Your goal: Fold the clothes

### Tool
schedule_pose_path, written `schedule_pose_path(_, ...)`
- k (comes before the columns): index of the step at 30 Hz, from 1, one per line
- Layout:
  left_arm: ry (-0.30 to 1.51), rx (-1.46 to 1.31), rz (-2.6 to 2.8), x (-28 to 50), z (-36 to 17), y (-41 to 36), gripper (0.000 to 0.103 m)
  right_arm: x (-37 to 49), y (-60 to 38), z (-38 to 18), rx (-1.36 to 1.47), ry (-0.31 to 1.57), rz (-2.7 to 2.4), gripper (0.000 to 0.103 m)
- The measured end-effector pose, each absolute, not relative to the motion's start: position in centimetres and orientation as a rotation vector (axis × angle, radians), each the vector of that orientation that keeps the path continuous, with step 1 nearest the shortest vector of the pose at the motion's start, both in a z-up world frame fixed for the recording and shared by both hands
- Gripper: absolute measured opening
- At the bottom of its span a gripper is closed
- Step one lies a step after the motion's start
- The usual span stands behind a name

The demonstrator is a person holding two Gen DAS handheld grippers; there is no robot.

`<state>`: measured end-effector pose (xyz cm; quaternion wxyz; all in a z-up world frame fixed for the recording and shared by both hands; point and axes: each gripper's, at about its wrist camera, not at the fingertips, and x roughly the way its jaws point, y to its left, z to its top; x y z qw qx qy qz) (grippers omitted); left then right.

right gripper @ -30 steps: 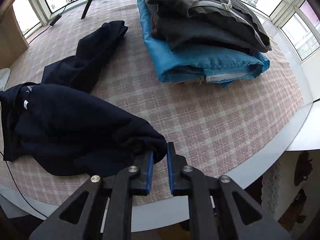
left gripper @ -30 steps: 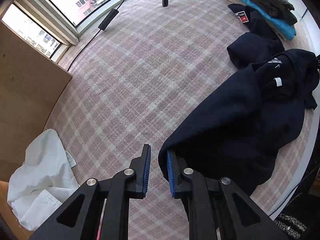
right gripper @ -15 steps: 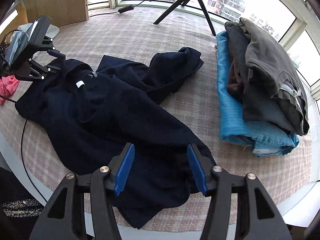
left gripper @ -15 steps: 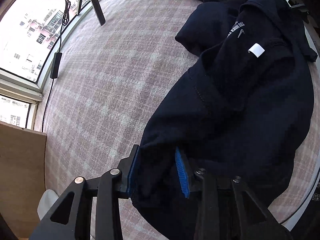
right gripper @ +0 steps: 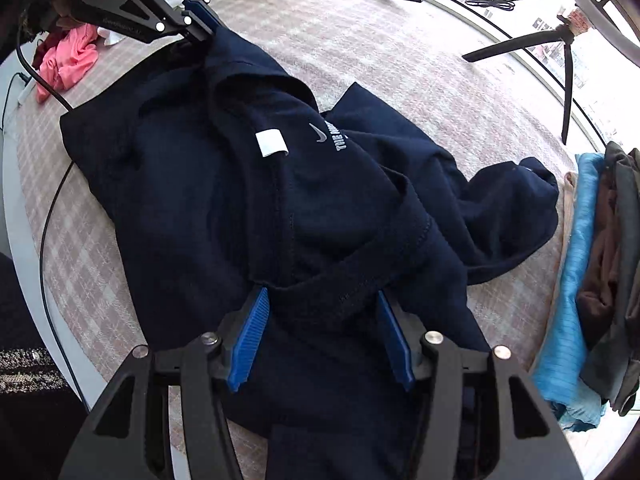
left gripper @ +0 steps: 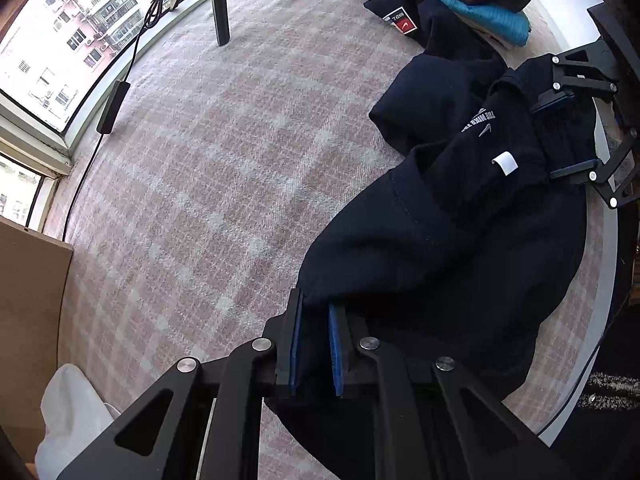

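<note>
- navy cloth is filling the lower right of the left wrist view: a dark navy sweatshirt (left gripper: 460,240) is lying crumpled on the pink plaid tablecloth (left gripper: 220,160), and in the right wrist view it is sprawling across the centre of the frame (right gripper: 240,208).
- left gripper (left gripper: 316,344) is sitting at the bottom centre of its own view, its blue pads nearly together and clenching a fold of the sweatshirt's edge between them; in the right wrist view it is showing at the upper left (right gripper: 196,20), at the garment's far corner.
- right gripper (right gripper: 320,344) is sitting at the bottom centre of its view with its jaws spread wide, a ridge of the sweatshirt's ribbed hem lying between the pads without being pinched; in the left wrist view it is appearing at the right edge (left gripper: 568,136), released, straddling the fabric.
- white neck tag (right gripper: 272,143) is showing beside the pale printed logo (right gripper: 332,136), just above frame centre.
- folded stack of clothes (right gripper: 592,280), blue at the bottom and grey-brown on top, is resting at the right edge.
- pink garment (right gripper: 68,60) is lying at the upper left, and a black tripod (right gripper: 560,52) is standing at the upper right.
- white cloth (left gripper: 72,420) is bunching at the lower left of the left wrist view.
</note>
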<state>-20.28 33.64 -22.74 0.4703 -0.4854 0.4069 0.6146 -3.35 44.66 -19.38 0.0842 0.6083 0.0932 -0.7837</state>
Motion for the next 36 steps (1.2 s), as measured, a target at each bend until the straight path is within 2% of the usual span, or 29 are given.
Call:
schedule_pose_path(2,0.955,-1.203,1.507,-21.0,-22.4,33.3,0.011,-4.0,45.4,-19.1,1.827,0.212,-2.305,0.011)
schedule_pose_path(4,0.908,-1.223,1.519,-22.5,-22.1,33.5,0.011,-4.9,47.6,-17.5,1.813,0.077,-2.304,0.011)
schedule_pose_path(6,0.86,-1.267,1.569,-24.6,-22.3,34.1,0.012,-6.8,52.0,-16.0,1.823,-0.151,-2.38,0.011)
schedule_pose_path(7,0.848,-1.286,1.595,-25.0,-22.3,34.5,0.014,-7.8,54.3,-15.3,1.825,-0.27,-2.415,0.013)
schedule_pose_path(8,0.84,-1.303,1.621,-25.2,-22.2,35.0,0.021,-7.9,56.1,-14.6,1.843,-0.3,-2.492,0.021)
schedule_pose_path(9,0.844,-1.309,1.645,-25.5,-22.2,34.9,0.022,-7.9,57.9,-13.9,1.861,-0.323,-2.574,0.022)
schedule_pose_path(10,0.851,-1.311,1.669,-25.8,-22.2,34.6,0.019,-7.9,59.6,-13.2,1.877,-0.346,-2.656,0.022)
schedule_pose_path(13,0.835,-1.296,1.66,-25.7,-21.9,32.9,0.023,-5.2,60.0,-11.9,1.84,-0.312,-2.68,0.027)
schedule_pose_path(14,0.833,-1.299,1.649,-25.6,-22.0,32.6,0.027,-4.4,59.5,-12.0,1.839,-0.298,-2.655,0.036)
schedule_pose_path(15,0.834,-1.303,1.64,-25.5,-22.2,32.4,0.036,-3.5,59.0,-12.0,1.838,-0.284,-2.63,0.048)
schedule_pose_path(17,0.86,-1.317,1.638,-25.5,-22.9,32.6,0.041,-1.7,56.8,-13.6,1.882,-0.19,-2.592,0.057)
schedule_pose_path(21,0.884,-1.34,1.628,-25.4,-24.2,33.3,0.041,1.7,54.2,-17.6,2.016,-0.107,-2.503,0.057)
schedule_pose_path(28,0.911,-1.32,1.596,-24.1,-24.7,34.5,0.041,5.7,51.8,-19.9,2.055,-0.121,-2.5,0.057)
schedule_pose_path(29,0.92,-1.315,1.596,-23.9,-24.7,34.7,0.041,5.9,51.8,-20.5,2.093,-0.055,-2.482,0.054)
schedule_pose_path(30,0.928,-1.31,1.597,-23.8,-24.7,35.0,0.041,6.2,51.8,-21.1,2.133,0.015,-2.46,0.023)
schedule_pose_path(31,0.937,-1.306,1.597,-23.6,-24.7,35.2,0.041,6.7,52.7,-21.5,2.203,0.01,-2.421,0.009)
schedule_pose_path(34,0.931,-1.293,1.595,-23.8,-24.1,35.3,0.041,8.4,56.4,-19.9,2.345,-0.101,-2.399,0.007)
schedule_pose_path(36,0.92,-1.293,1.599,-24.2,-23.8,35.2,0.041,8.1,57.6,-17.1,2.25,-0.098,-2.542,0.011)
